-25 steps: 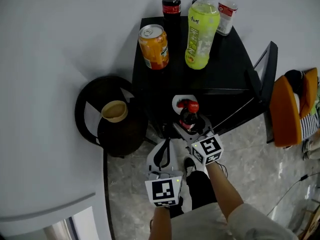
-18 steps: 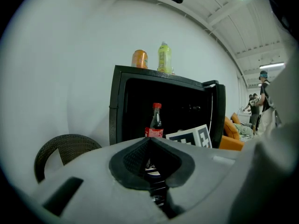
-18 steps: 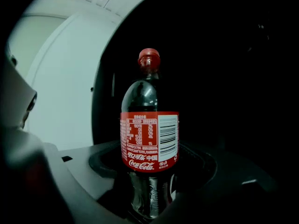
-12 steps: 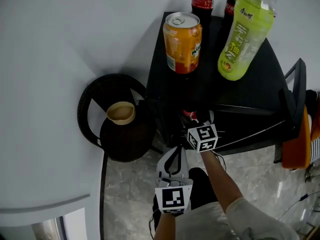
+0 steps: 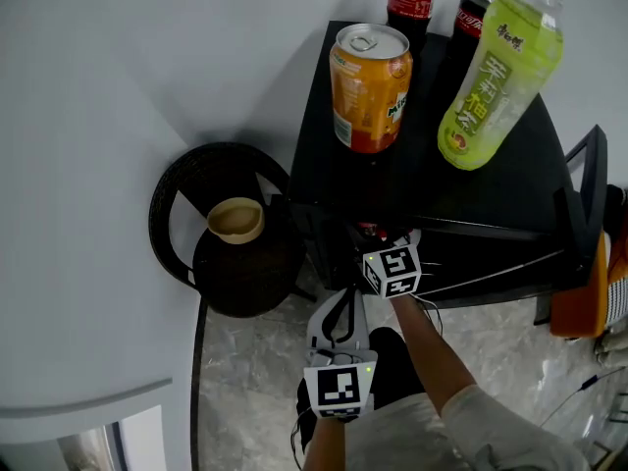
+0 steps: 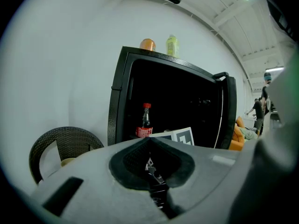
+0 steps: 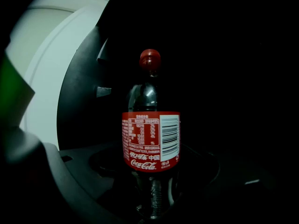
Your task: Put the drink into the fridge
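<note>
**Cola bottle at the fridge mouth – placing step**

- Fridge (image 5: 424, 177): small, black, door (image 5: 581, 192) swung open on the person's right. On its top stand an orange can (image 5: 369, 88), a green bottle (image 5: 500, 72) and two dark cola bottles (image 5: 410, 3), all untouched
- Right tongs (image 5: 381, 248): closed on the drink, a small cola bottle (image 7: 150, 139) with a red cap and red label. They grip it low on the body, below the label. The bottle is upright
- Position of the drink: inside the dark cavity, near the front left of the opening as the left gripper view shows it. Whether its base is down on a shelf cannot be told; the interior is too dark
- Left tongs (image 5: 340, 302): shut, nothing between them, held low and back from the fridge, in front of the person
- A dark wicker seat (image 5: 211, 226) sits just left of the fridge

Judgement: carry is done and the placing is in hand. Next move calls for lowering until the base bears on a shelf, parting the right tongs, and drawing straight back so the tall narrow bottle is not tipped. The free left tongs could then push the door to
</note>
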A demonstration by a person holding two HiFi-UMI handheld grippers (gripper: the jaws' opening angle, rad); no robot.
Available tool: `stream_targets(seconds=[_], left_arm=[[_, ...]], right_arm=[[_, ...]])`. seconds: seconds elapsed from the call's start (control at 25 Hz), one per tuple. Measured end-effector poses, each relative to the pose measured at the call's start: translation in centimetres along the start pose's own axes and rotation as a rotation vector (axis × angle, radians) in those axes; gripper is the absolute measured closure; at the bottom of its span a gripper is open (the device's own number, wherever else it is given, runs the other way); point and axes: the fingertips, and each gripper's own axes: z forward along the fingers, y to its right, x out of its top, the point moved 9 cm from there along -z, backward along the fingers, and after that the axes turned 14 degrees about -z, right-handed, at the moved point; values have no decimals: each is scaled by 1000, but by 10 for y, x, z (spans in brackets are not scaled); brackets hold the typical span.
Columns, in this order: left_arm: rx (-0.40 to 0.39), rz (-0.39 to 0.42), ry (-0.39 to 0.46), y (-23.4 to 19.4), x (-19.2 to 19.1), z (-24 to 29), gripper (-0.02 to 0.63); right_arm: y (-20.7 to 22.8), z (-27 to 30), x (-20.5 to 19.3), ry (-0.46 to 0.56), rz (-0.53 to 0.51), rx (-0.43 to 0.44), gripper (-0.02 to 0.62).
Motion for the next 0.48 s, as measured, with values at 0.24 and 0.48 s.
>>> stream_targets(seconds=[0.24, 0.48], left_arm=[[-2, -5, -5, 12, 24, -20, 597], [-8, -2, -14, 28, 70, -61, 597]], right_arm=[[4, -28, 13, -95, 29, -4, 290], [0, -105, 55, -173, 48, -79, 290]])
